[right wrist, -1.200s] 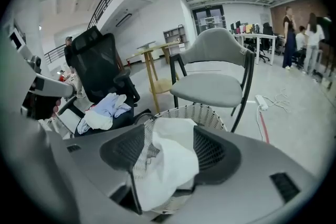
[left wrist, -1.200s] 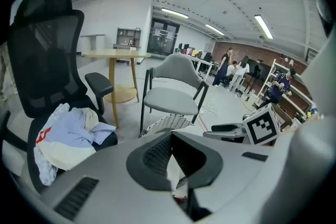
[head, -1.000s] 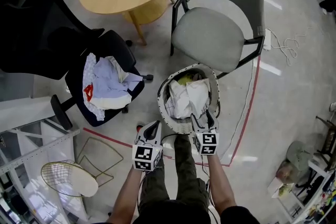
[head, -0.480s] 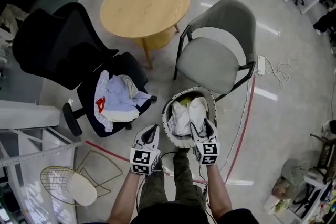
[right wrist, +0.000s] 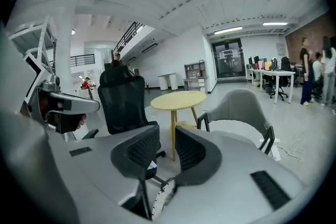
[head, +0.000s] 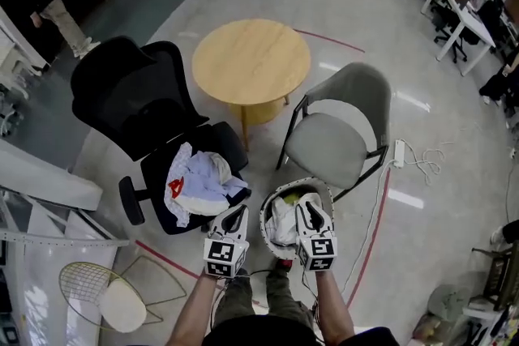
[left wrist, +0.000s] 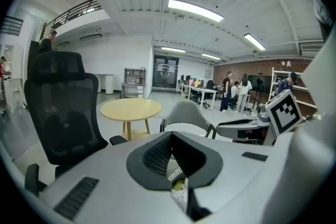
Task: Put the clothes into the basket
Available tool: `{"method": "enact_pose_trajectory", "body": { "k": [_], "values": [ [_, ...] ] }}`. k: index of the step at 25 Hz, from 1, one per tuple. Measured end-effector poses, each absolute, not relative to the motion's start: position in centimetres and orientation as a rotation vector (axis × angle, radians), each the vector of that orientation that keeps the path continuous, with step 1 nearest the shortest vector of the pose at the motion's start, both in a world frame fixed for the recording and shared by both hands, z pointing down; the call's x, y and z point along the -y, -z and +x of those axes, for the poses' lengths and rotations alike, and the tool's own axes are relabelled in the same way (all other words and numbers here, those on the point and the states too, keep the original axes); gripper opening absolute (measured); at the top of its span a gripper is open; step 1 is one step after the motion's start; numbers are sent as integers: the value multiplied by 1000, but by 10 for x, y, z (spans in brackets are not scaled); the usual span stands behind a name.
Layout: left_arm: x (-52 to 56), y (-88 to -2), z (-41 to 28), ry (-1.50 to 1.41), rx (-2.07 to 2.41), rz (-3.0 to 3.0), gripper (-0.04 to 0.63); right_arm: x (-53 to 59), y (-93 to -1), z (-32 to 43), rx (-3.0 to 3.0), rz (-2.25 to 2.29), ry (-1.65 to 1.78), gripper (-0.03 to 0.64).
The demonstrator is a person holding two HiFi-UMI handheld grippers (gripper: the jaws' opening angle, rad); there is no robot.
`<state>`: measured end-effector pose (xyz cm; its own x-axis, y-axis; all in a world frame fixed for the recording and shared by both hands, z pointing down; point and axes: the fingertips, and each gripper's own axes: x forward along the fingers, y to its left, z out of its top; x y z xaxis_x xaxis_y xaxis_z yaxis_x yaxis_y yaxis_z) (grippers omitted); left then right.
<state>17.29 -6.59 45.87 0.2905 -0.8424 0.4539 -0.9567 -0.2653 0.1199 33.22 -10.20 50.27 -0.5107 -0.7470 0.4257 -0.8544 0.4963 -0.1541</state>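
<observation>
**Two claws hovering over a laundry basket**

A person is standing over a white basket on the floor, holding a claw in each hand. White clothes are lying inside the basket. The left claw is hanging just left of the basket, clenched on nothing. The right claw is hanging over the basket. Its jaws have just been closing, and a narrow gap is showing between them, with nothing inside. More clothes, pale blue and white, are sitting on a black office chair left of the basket. A grey chair is standing just beyond the basket.
</observation>
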Motion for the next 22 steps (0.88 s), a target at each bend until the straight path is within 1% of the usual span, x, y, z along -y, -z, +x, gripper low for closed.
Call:
{"method": "enact_pose_trajectory", "body": {
  "k": [3,9,17,22],
  "values": [
    [60,-438,158,-394,1657,2205,6,99,-480,304,2475,1312,-451,79],
    [45,-415,102,-341,1749,2179,7,88,-445,230,2549,1210,-371,49],
    [7,-410,-19,-324,1921,2041,6,69,-431,105,2643,1012,-294,44],
    [-18,-417,-92,-312,2000,1962,6,53,-443,30,2682,896,-284,43]
  ]
}}
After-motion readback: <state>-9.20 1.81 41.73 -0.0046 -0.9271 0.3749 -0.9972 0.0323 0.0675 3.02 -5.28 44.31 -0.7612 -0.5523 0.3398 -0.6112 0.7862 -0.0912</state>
